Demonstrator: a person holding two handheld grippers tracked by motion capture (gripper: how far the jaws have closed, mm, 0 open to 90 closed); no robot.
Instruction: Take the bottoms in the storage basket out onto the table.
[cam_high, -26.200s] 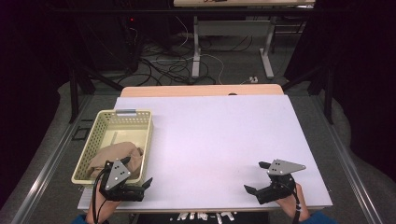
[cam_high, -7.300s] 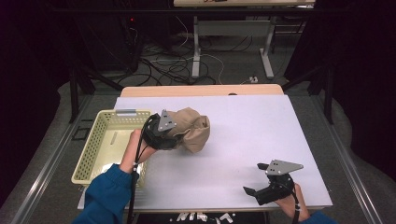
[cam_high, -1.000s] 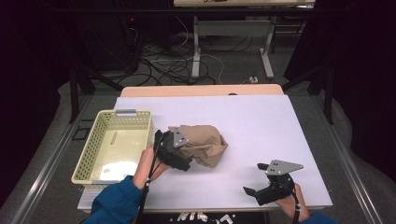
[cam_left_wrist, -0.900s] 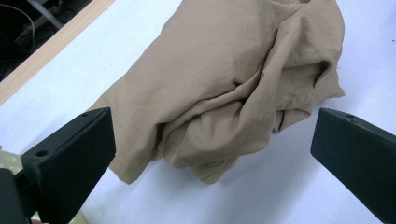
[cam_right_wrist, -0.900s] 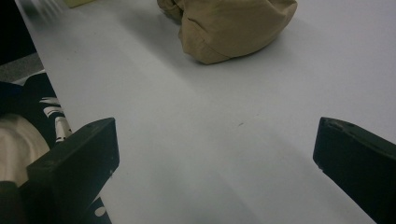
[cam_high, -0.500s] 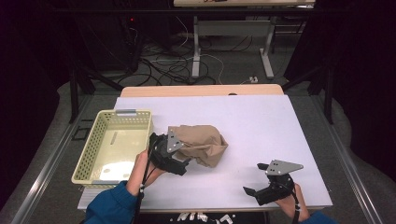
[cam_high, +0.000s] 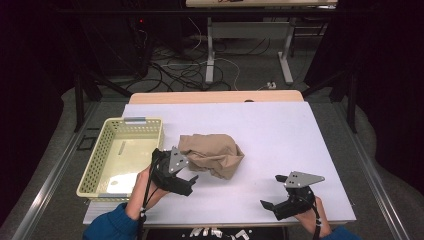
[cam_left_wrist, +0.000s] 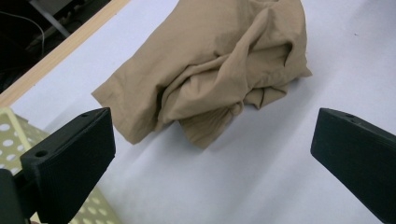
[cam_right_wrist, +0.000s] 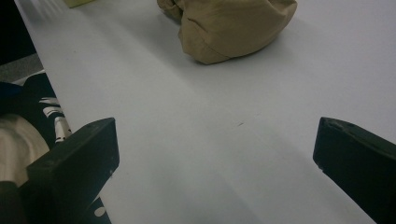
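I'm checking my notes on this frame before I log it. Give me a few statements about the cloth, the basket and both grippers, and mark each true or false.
1. The tan cloth lies crumpled on the white table. True.
2. The cloth is inside the yellow basket. False: it lies on the table, right of the basket.
3. The left gripper is shut on the cloth. False: its jaws are wide open, clear of it.
4. The right gripper is open over bare table. True.
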